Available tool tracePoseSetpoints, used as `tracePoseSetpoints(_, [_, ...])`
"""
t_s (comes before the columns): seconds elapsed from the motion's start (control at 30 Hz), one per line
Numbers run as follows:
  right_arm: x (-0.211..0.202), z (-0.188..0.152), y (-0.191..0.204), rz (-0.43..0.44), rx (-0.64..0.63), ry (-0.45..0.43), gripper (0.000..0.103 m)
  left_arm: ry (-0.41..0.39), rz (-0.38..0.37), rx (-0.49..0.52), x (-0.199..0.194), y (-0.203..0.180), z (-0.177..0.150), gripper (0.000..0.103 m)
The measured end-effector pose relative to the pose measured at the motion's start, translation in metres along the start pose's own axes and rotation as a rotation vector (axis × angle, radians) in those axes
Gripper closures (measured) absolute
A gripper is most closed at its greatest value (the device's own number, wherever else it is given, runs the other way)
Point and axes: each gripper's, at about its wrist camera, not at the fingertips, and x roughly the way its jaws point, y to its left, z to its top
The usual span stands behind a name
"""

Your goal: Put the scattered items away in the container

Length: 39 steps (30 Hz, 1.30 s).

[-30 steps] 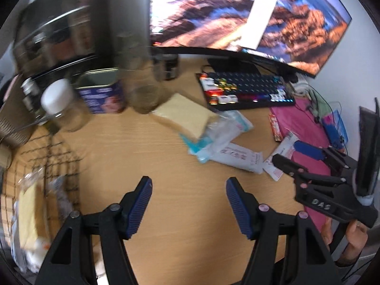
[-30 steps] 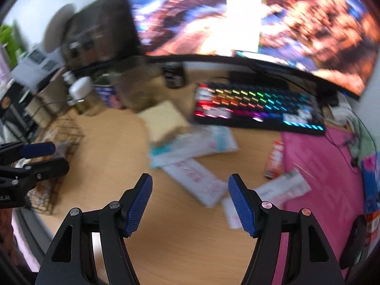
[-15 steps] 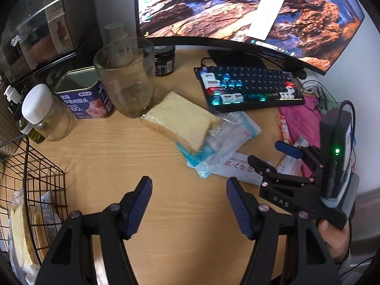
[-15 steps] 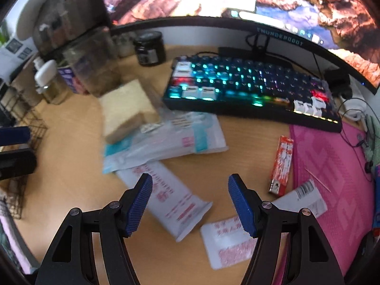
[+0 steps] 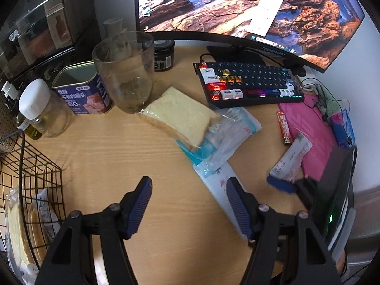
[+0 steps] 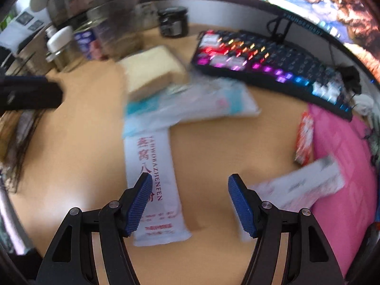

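A black wire basket (image 5: 35,173) at the left holds bagged bread. On the wooden desk lie a bagged bread slice (image 5: 178,116), a clear blue-edged pouch (image 5: 225,130), a white sachet with red print (image 6: 152,173), a second white sachet (image 6: 299,187) and a red stick pack (image 5: 283,128). My left gripper (image 5: 187,204) is open and empty above the bare desk. My right gripper (image 6: 190,201) is open and empty, low over the desk, with the printed sachet under its left finger. The right gripper also shows in the left wrist view (image 5: 285,186).
A lit keyboard (image 5: 249,83) and a monitor (image 5: 237,11) stand at the back. A glass (image 5: 125,71), a blue tin (image 5: 80,90), a white-capped jar (image 5: 40,109) and a dark jar (image 5: 163,55) stand at the back left. A pink mat (image 5: 311,128) lies at the right.
My right gripper has come down and forward toward the white printed sachet, which now looks much larger. My left gripper has swung right, away from the basket. Both stay open.
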Motion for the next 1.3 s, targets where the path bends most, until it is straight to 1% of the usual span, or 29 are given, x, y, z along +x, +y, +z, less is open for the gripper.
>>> tracePoseSetpoints(0.1, [-0.005, -0.016, 0.013, 0.047, -0.012, 0.02, 0.036, -0.006, -0.002, 0.004, -0.006, -0.002, -0.005, 0.032])
tracePoseSetpoints(0.2, [-0.009, -0.027, 0.025, 0.061, -0.022, 0.025, 0.036, -0.009, -0.002, 0.007, -0.011, -0.005, -0.01, 0.032])
tracePoseSetpoints(0.3, [-0.015, -0.031, 0.025, 0.068, -0.005, 0.024, 0.036, -0.015, -0.002, 0.01, -0.016, -0.006, -0.014, 0.032])
tracePoseSetpoints(0.33, [-0.018, -0.031, 0.021, 0.065, 0.008, 0.015, 0.036, -0.017, -0.001, 0.011, -0.018, -0.007, -0.016, 0.032])
tracePoseSetpoints(0.4, [-0.026, -0.03, 0.008, 0.033, 0.041, -0.015, 0.036, -0.021, -0.001, 0.012, -0.021, -0.007, -0.018, 0.032])
tracePoseSetpoints(0.5, [-0.034, -0.026, -0.026, -0.069, 0.107, -0.063, 0.036, -0.025, 0.0, 0.01, -0.024, -0.007, -0.02, 0.032])
tracePoseSetpoints(0.53, [-0.034, -0.025, -0.044, -0.102, 0.147, -0.072, 0.036, -0.025, 0.001, 0.012, -0.025, -0.007, -0.02, 0.032])
tracePoseSetpoints(0.6, [-0.03, -0.022, -0.067, -0.112, 0.194, -0.068, 0.036, -0.025, 0.003, 0.018, -0.026, -0.009, -0.021, 0.032])
tracePoseSetpoints(0.67, [-0.023, -0.019, -0.079, -0.103, 0.206, -0.06, 0.036, -0.023, 0.005, 0.022, -0.026, -0.011, -0.021, 0.032])
tracePoseSetpoints(0.73, [-0.016, -0.016, -0.08, -0.102, 0.196, -0.05, 0.036, -0.022, 0.005, 0.023, -0.026, -0.012, -0.021, 0.032])
tracePoseSetpoints(0.8, [-0.016, -0.018, -0.072, -0.115, 0.17, -0.042, 0.035, -0.018, 0.007, 0.023, -0.024, -0.014, -0.022, 0.032])
tracePoseSetpoints(0.9, [-0.016, -0.028, -0.058, -0.046, 0.14, -0.006, 0.033, -0.003, 0.005, 0.025, -0.02, -0.017, -0.026, 0.032])
tracePoseSetpoints(0.97, [-0.017, -0.035, -0.043, -0.018, 0.094, 0.013, 0.032, 0.01, 0.002, 0.024, -0.015, -0.018, -0.029, 0.032])
tracePoseSetpoints(1.07, [-0.023, -0.045, -0.029, 0.085, 0.082, 0.038, 0.032, 0.03, -0.003, 0.011, -0.009, -0.019, -0.035, 0.032])
tracePoseSetpoints(1.1, [-0.025, -0.049, -0.024, 0.104, 0.071, 0.048, 0.032, 0.035, -0.005, 0.009, -0.007, -0.02, -0.038, 0.032])
tracePoseSetpoints(1.2, [-0.03, -0.061, -0.014, 0.133, 0.031, 0.077, 0.032, 0.057, -0.009, 0.027, -0.002, -0.027, -0.045, 0.032])
tracePoseSetpoints(1.27, [-0.04, -0.067, -0.019, 0.148, 0.06, 0.062, 0.032, 0.068, -0.013, 0.035, 0.002, -0.031, -0.05, 0.032])
tracePoseSetpoints(1.3, [-0.047, -0.069, -0.024, 0.137, 0.076, 0.044, 0.032, 0.076, -0.014, 0.032, 0.005, -0.033, -0.053, 0.032])
